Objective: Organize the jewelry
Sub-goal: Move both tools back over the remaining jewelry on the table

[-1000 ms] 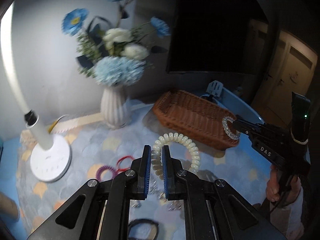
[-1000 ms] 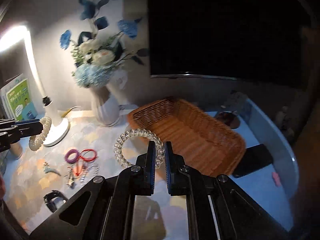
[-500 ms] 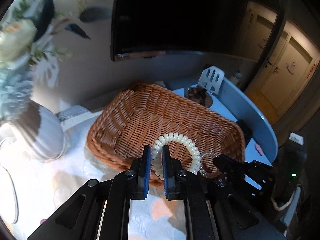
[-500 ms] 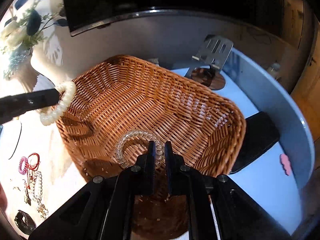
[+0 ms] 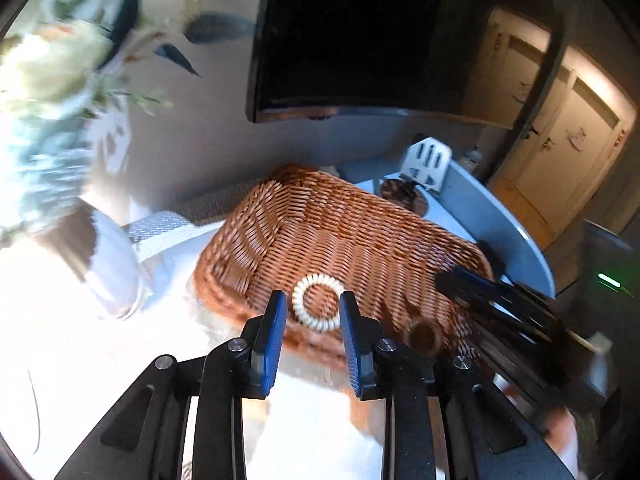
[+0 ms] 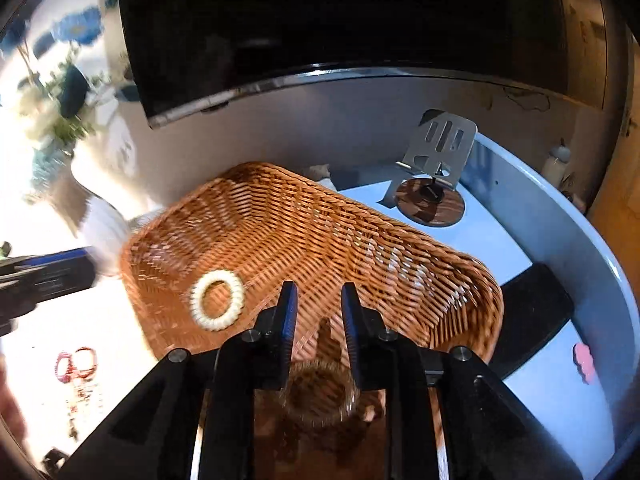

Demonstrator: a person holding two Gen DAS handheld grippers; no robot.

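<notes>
A cream spiral bracelet lies loose in the near left part of the wicker basket. My left gripper hovers over it, its jaws opening, and the pads do not touch it. In the right wrist view the same cream bracelet rests on the basket floor. A clear beaded bracelet, blurred, sits in the basket just below my right gripper. That gripper's jaws are also opening, with nothing pressed between them. The left gripper reaches in from the left edge.
A metal phone stand on a wooden disc stands behind the basket. A black slab and a pink piece lie to its right. Red and purple hair ties lie on the mat at left, near the white vase.
Both grippers swung from the mat over to the basket and came down. Each then spread its jaws and let go: the cream and the clear bracelet now lie in the basket.
</notes>
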